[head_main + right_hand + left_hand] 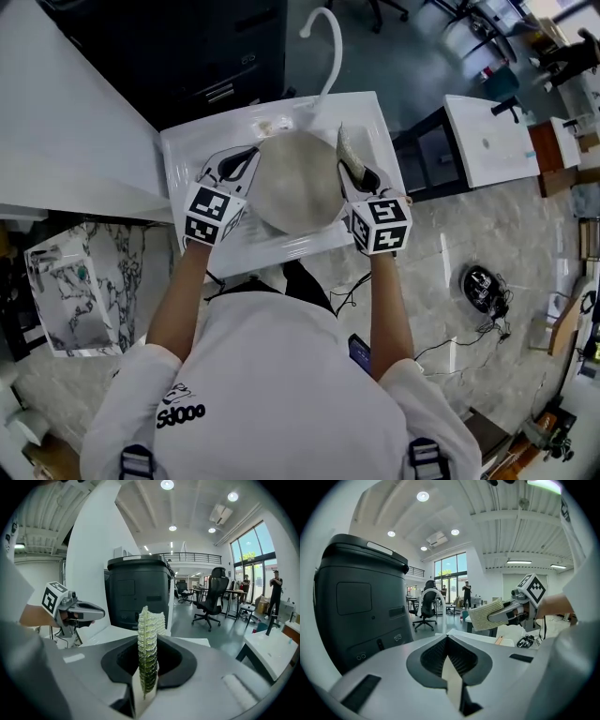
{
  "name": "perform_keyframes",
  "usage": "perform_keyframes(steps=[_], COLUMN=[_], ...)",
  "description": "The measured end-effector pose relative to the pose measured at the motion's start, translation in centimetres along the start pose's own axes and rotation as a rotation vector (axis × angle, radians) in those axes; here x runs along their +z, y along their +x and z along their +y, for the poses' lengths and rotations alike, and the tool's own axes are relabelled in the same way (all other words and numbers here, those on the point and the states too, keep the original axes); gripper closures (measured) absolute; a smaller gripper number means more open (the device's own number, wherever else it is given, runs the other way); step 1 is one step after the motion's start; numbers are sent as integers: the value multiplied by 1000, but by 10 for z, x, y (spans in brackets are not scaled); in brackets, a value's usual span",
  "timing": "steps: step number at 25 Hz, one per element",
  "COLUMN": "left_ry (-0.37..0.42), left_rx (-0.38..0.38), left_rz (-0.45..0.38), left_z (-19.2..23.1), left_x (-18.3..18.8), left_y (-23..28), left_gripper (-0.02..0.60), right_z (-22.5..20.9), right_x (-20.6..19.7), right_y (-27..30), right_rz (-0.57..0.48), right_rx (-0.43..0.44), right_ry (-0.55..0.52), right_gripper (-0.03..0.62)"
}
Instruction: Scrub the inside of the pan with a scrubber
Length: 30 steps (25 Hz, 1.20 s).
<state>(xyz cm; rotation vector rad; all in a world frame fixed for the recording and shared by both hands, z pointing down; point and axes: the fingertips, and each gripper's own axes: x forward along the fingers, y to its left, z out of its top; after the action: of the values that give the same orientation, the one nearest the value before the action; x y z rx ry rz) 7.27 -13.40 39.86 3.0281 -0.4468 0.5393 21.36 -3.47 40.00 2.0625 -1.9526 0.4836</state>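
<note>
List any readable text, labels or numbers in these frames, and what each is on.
"Sdooo": black print on the person's white shirt; it is small, so the reading is approximate.
Left marker cube and right marker cube: square patterns only, no letters or numbers.
Nothing else is legible in any view.

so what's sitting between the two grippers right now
The pan, lying in the sink. The head view shows it between the left gripper, whose jaws are shut on nothing, and the right gripper, which holds the scrubber.
</note>
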Motion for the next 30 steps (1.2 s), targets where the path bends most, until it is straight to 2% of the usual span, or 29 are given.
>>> perform_keyframes(steps=[4,10,20,25,30], left_ry=[-22,-40,-99,-132,-140], left_rx=[29,66,137,160,158], left_rz=[25,63,123,147,160], left_z=[5,11,22,26,26], left_x=[-8,-22,-54,-66,-72], left_y=[2,5,13,22,30], left_gripper=[581,581,581,581,581], right_z=[-4,-7,-22,-28,-30], right_x=[-20,-51,-107,-129,-153], right_y=[22,55,109,137,154], right_rz=[45,131,309,376,456], right_rx=[49,79,75,93,113], right_ry=[49,16,72,36,-62], right_gripper=[520,520,520,520,520])
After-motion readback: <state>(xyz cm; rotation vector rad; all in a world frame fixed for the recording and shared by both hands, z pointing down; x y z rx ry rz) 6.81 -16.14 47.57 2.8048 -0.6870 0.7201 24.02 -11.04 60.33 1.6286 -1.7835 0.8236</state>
